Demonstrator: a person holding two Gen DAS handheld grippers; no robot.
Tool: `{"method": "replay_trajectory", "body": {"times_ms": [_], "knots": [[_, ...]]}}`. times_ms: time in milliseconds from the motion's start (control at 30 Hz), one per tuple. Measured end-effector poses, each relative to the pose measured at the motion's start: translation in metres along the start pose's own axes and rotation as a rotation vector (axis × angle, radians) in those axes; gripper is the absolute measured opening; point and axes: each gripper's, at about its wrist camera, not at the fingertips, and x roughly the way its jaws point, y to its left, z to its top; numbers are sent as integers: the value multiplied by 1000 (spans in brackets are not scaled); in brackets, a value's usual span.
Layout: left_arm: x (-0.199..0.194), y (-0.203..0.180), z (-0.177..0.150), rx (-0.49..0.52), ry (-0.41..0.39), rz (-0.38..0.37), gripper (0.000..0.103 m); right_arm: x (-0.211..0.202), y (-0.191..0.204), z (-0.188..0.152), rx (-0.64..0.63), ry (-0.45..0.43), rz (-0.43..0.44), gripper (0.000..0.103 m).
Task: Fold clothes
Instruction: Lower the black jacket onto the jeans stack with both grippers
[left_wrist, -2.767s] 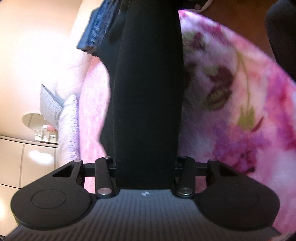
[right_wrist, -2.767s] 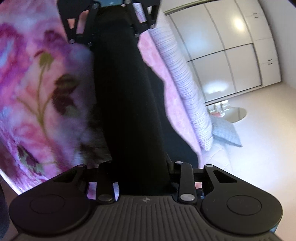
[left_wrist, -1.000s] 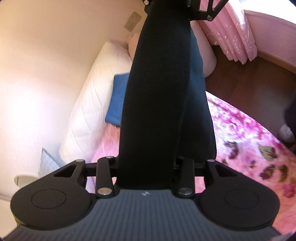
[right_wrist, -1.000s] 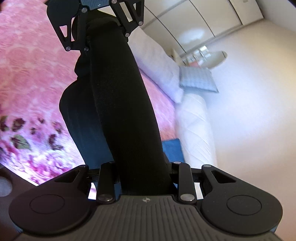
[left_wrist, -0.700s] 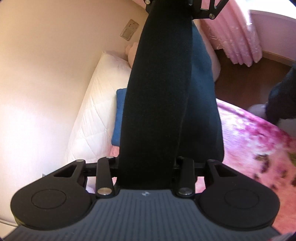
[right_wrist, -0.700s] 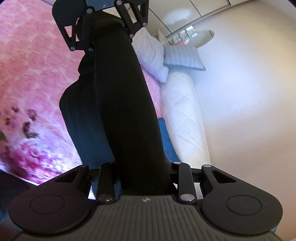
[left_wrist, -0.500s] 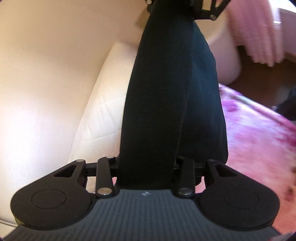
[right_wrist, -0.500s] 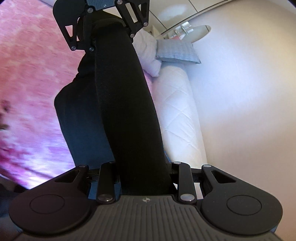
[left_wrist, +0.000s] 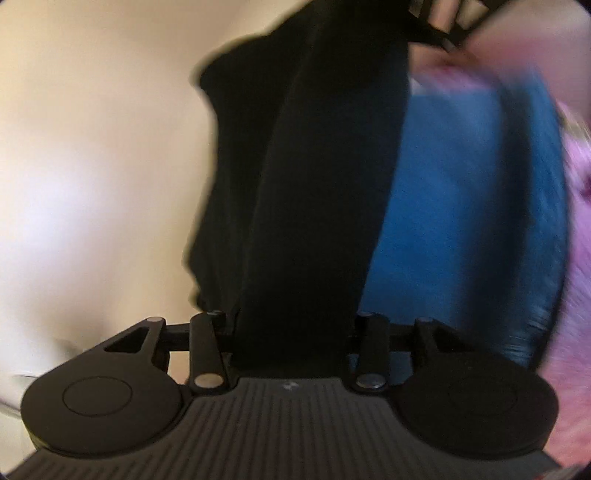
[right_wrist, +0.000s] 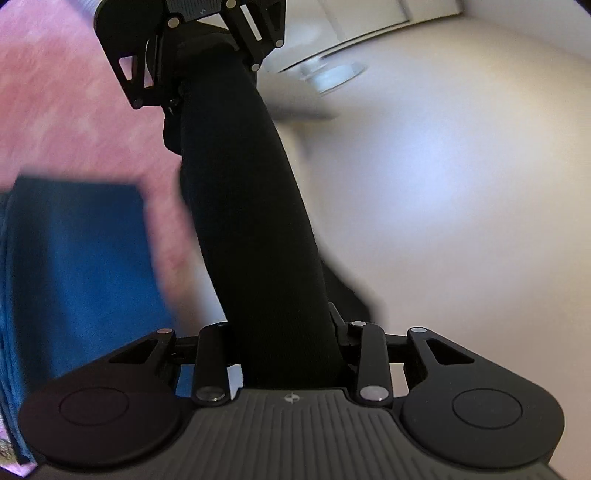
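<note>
**Black garment stretched between two grippers above a blue one**

The left gripper (left_wrist: 291, 332) has the black garment (left_wrist: 314, 184) running straight out between its fingers, filling the gap; its jaws are opening, and the cloth hides the pads, so whether they press on it I cannot tell; the right gripper (right_wrist: 291, 339) is in the same case, the black garment (right_wrist: 251, 221) rising from between its fingers, its jaws opening as well, contact hidden.

The garment is one piece of plain, matt black cloth, gathered into a thick rounded band with a looser flap hanging off one side; its long axis runs from one gripper to the other, each wrist view showing the band leading away to the opposite gripper at the top of the frame: the right gripper (left_wrist: 443, 22) in the left view, the left gripper (right_wrist: 192, 48) in the right view.

Beside and below the band lies one folded blue garment (left_wrist: 461, 203), also in the right view (right_wrist: 74, 277), resting on a pink bed cover (right_wrist: 74, 110); past it stands a pale wall (left_wrist: 92, 166); everything beyond the grippers is blurred.

Count: two grippers, one black garment, one blue garment.
</note>
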Motion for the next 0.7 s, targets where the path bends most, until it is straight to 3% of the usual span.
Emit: {"method": "replay_trajectory", "body": {"times_ms": [100,167,267,367,467,533,633,700], "knots": [[25,-50,-12,24,0,40,43,40,73,-36,-54,80,166,34],[18,-47,-16,-8,-39,52,45,44,98,-49,-73,71,135,39],[6,-45,-25,34,-85,70,50,37,95,-57,-27,52,111,40],[-4,-41,-38,46,-98,88,54,28,92,-60,-72,67,82,45],[-5,-45,-41,47,-92,86,54,19,89,-60,-92,77,57,49],[2,-46,-40,38,-81,53,47,17,88,-63,-97,93,62,55],[6,-39,-35,34,-71,35,40,20,81,-70,-46,135,144,43],[-8,-28,-34,5,-87,73,36,21,68,-70,-1,143,158,39]]}}
